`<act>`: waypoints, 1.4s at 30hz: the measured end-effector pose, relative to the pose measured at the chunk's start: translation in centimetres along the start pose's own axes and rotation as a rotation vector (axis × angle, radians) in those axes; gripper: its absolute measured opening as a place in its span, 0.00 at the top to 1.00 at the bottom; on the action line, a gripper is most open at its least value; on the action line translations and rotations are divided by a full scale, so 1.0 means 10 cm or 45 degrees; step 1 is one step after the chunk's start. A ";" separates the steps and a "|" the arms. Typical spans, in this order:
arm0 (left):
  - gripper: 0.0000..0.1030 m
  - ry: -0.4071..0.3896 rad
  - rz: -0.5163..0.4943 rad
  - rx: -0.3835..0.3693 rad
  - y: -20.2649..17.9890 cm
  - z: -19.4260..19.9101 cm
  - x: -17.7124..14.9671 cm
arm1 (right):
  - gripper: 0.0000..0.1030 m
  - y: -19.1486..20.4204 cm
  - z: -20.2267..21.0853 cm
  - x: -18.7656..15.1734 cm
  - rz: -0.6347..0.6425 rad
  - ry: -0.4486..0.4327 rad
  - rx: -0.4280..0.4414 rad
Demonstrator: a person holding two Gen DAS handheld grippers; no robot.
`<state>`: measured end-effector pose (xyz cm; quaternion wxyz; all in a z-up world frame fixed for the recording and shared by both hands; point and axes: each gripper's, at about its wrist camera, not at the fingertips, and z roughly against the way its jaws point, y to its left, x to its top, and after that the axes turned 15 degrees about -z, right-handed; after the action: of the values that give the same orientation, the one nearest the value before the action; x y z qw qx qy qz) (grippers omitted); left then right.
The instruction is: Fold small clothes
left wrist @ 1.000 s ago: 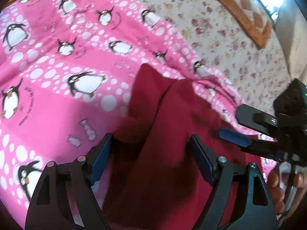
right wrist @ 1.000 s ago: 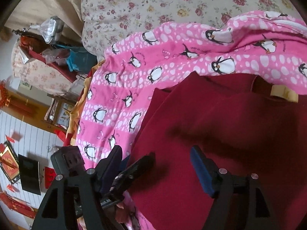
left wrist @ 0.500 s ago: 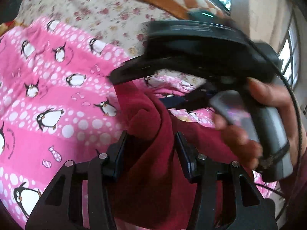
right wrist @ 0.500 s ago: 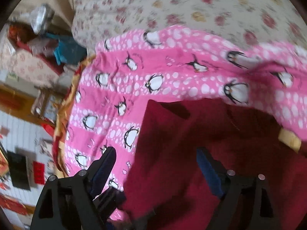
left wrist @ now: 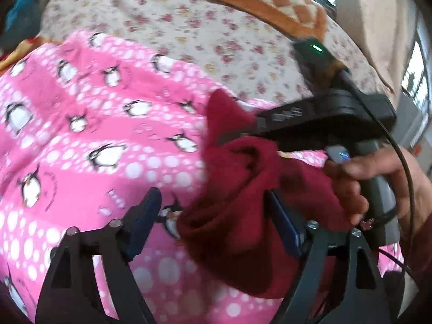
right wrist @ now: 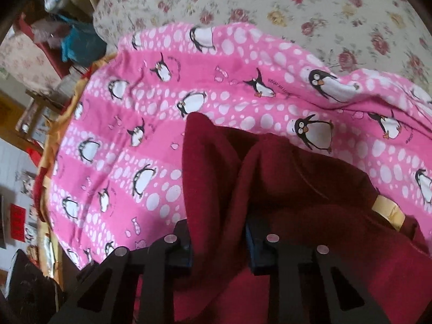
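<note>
A dark red garment [right wrist: 297, 189] lies crumpled on a pink penguin blanket [right wrist: 135, 108]. My right gripper [right wrist: 218, 243] is closing, and its pads pinch an upright fold of the red cloth. In the left wrist view the right gripper [left wrist: 237, 137], held by a person's hand [left wrist: 359, 186], lifts a bunch of the garment [left wrist: 237, 216] off the blanket [left wrist: 94, 135]. My left gripper [left wrist: 216, 220] is opening. The hanging cloth sits between its jaws, close to the right finger [left wrist: 283, 224] and clear of the left one [left wrist: 145, 216].
A floral bedspread [left wrist: 175, 27] lies under and beyond the blanket, with an orange checked cushion [left wrist: 270, 2] at its far side. A yellow label [right wrist: 388, 210] shows on the garment. Cluttered shelves and bags [right wrist: 67, 40] stand past the bed's left edge.
The right gripper swung in front of the left one and its jaws narrowed onto a fold of the red garment, which rose into a bunch. The left jaws narrowed on the cloth, then spread apart.
</note>
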<state>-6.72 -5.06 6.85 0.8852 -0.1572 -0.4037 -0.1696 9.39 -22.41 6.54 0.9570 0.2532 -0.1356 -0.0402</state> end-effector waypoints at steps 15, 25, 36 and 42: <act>0.84 -0.043 -0.172 -0.222 -0.73 0.17 0.17 | 0.81 -0.42 0.59 -0.24 -0.131 -0.140 0.226; 0.85 -0.048 -0.353 -0.429 -1.81 0.21 0.32 | 0.83 -1.11 1.69 -0.79 -0.180 -0.370 0.278; 0.85 0.152 -0.452 -0.394 -2.61 -0.48 -0.09 | 0.83 -2.27 1.52 -1.24 -0.473 -0.369 0.112; 0.85 0.115 -0.451 -0.420 -2.68 -0.35 -0.08 | 0.84 -2.23 1.63 -1.29 -0.425 -0.409 0.064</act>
<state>-16.32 -30.32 7.81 0.8212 -0.2188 -0.3517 -0.3926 -7.77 -47.57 6.00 0.8967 0.2861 -0.2432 -0.2342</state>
